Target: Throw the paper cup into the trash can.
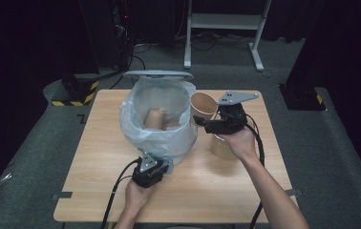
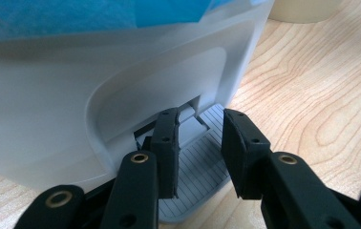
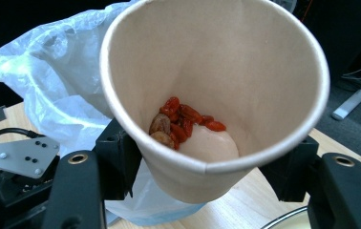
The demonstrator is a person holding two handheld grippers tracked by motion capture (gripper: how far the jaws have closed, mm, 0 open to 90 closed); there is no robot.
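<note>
While the right gripper is clamping its jaws on a tan paper cup with red dried berries sitting inside, tilted beside the white pedal bin lined with a clear plastic bag | left gripper is sitting open, fingers straddling the bin's grey ribbed foot pedal, gripping nothing | second paper cup is lying in the bin

No words, numbers or brand names can be read on anything here (the paper cup, the white bin and the tabletop are all plain).
</note>
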